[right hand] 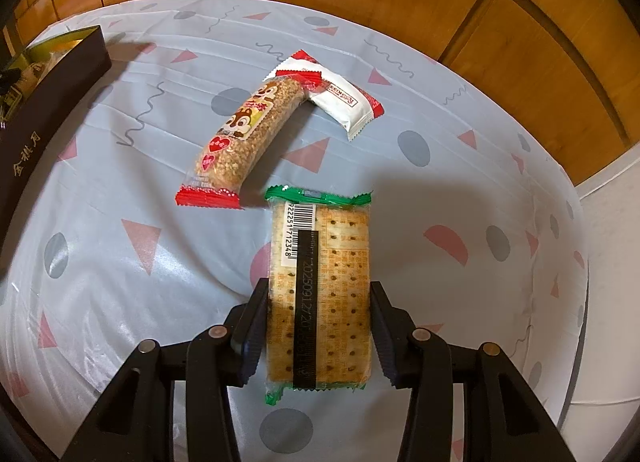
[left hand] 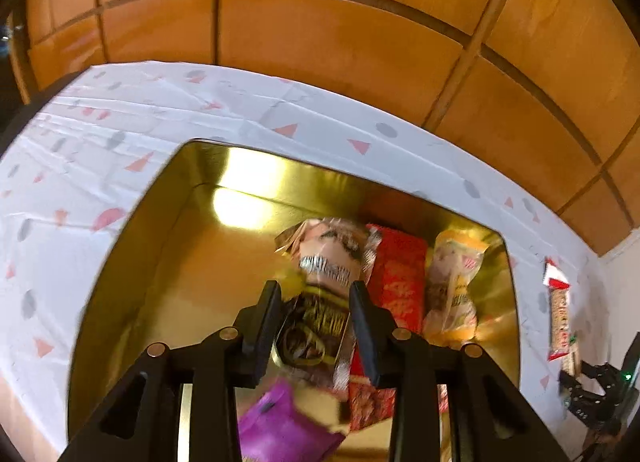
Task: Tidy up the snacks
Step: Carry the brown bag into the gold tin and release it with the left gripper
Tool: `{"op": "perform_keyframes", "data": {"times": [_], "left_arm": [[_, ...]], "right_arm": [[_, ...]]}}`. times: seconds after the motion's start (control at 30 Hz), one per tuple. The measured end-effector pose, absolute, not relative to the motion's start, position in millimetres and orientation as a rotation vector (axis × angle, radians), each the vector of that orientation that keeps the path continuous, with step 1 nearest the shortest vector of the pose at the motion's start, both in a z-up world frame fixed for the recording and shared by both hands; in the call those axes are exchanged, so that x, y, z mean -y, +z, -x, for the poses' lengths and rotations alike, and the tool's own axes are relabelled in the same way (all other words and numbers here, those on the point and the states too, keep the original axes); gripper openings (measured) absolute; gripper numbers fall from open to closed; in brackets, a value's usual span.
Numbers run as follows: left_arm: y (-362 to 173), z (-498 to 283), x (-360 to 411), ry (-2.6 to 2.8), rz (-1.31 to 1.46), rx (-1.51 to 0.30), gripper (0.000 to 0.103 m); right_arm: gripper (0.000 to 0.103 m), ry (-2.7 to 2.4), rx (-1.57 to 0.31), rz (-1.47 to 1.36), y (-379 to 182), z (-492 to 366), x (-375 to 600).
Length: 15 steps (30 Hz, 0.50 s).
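Snacks (left hand: 400, 286) crowd gold box's (left hand: 168, 262) right edge; left floor bare.

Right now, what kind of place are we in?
Probably a home, on a table set against wood panelling. Signs: the patterned tablecloth with triangles and dots, the wood-panelled wall behind it, and a gold-lined gift box filling with wrapped snacks.

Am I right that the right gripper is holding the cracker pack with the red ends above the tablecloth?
Not quite: the cracker pack in the right gripper has green ends, not red, as the right wrist view shows; it is indeed above the tablecloth.
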State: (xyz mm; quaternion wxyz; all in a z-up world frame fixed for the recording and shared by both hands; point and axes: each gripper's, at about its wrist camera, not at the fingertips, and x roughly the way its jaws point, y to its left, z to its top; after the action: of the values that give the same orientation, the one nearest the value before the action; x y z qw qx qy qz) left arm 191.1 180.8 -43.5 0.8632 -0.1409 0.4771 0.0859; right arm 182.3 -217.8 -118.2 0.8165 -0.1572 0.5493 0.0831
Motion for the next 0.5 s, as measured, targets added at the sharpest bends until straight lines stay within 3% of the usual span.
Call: {"op": "perform_keyframes", "data": {"times": [0.5], "left_arm": [[-23,-114,-123,0.145,0.134,-0.911,0.036]], "right_arm": [[0.048,0.17,-1.155,0.36,-117,-179,215]]}}
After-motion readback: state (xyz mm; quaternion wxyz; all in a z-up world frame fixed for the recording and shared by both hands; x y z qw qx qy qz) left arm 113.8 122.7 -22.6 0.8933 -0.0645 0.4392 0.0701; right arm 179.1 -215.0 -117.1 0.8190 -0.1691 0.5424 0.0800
